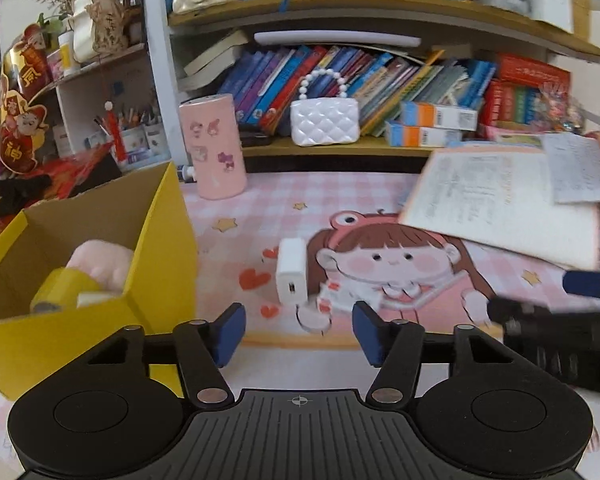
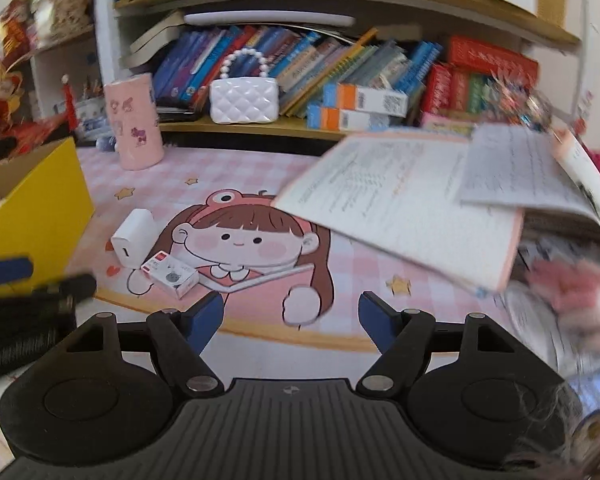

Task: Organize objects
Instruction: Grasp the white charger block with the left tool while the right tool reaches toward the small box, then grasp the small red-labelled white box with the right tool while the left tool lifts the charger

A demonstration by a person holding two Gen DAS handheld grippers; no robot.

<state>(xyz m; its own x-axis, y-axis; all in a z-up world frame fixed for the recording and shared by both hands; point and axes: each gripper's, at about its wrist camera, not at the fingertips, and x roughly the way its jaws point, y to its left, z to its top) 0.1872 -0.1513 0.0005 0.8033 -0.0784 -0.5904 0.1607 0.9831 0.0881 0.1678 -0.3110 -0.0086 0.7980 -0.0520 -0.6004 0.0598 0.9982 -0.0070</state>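
A white charger block [image 1: 291,271] stands on the pink cartoon desk mat [image 1: 260,216], with a small white and red box [image 1: 332,294] beside it. My left gripper [image 1: 298,330] hovers just in front of both, jaws apart with nothing between them. The yellow cardboard box [image 1: 164,240] at the left holds a pink plush [image 1: 100,264] and a yellow tape roll [image 1: 60,292]. In the right wrist view the charger [image 2: 134,238] and small box [image 2: 171,275] lie to the left of my right gripper [image 2: 291,320], which is open and empty above the mat [image 2: 340,276].
An open workbook [image 1: 496,204] [image 2: 400,204] and loose sheets lie at the mat's right. A pink cylinder [image 1: 216,146] stands at the back left, with a white quilted purse [image 1: 324,122] on the book-filled shelf behind. Pink cloth [image 2: 568,284] lies at the far right.
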